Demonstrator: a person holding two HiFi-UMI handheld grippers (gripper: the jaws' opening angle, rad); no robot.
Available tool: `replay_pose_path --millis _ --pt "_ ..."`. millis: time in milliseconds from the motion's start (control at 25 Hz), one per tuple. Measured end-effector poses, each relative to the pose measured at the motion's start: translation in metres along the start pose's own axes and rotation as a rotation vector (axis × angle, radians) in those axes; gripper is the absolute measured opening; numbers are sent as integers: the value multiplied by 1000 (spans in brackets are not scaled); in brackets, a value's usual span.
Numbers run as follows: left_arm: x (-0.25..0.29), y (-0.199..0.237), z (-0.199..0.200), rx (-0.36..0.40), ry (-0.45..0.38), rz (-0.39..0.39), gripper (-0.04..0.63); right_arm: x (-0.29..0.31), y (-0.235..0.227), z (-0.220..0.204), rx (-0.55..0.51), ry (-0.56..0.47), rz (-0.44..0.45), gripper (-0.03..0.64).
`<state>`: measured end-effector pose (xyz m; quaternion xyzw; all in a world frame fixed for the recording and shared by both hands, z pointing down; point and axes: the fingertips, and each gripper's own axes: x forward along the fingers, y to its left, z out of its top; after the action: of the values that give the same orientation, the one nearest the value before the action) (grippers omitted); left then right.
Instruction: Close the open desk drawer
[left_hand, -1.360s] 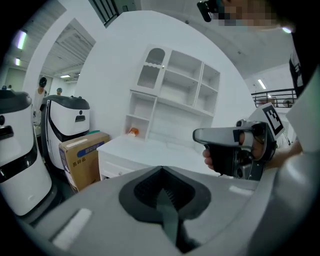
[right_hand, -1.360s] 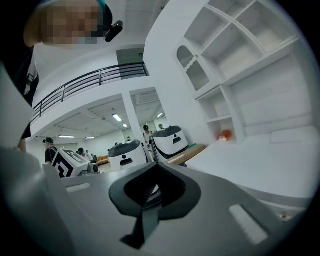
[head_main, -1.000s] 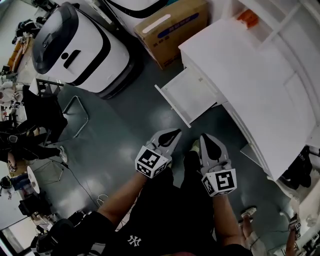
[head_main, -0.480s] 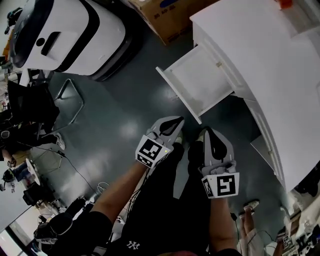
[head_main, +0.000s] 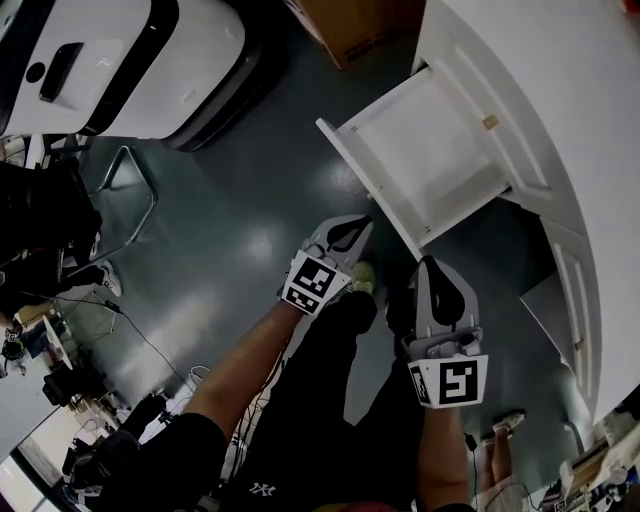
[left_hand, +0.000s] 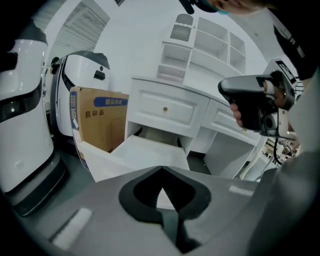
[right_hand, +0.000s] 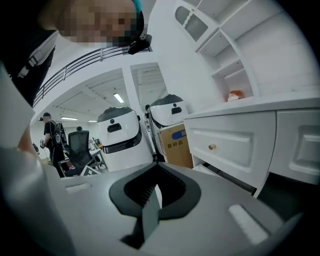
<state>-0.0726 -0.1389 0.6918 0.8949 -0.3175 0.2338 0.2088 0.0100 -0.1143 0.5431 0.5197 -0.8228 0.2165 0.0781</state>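
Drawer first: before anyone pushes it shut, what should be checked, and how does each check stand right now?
1. Drawer pulled out of the desk, so there is something to close: ok.
2. Nothing sticking up out of the drawer: ok, its inside looks bare.
3. Left claw shut and empty: ok.
4. Right claw shut and empty: ok.
5. A claw resting against the drawer front, ready to push: not ok, both are short of it.
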Motion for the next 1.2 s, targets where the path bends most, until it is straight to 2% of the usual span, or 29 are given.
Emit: replay_pose_path --millis 80,280,560,760,1200 --pt "13 10 -22 1 12 6 2 7 -5 -14 0 3 0 23" --pt "45 32 -70 15 48 23 75 22 -11 -38 -20 9 16 23" --pt "76 53 -110 17 84 57 89 34 -19 -60 -59 26 23 23" --pt "93 58 -118 25 88 42 87 36 -28 -71 -59 47 16 23" --pt "116 57 -103 30 90 25 74 34 -67 -75 -49 42 -65 23"
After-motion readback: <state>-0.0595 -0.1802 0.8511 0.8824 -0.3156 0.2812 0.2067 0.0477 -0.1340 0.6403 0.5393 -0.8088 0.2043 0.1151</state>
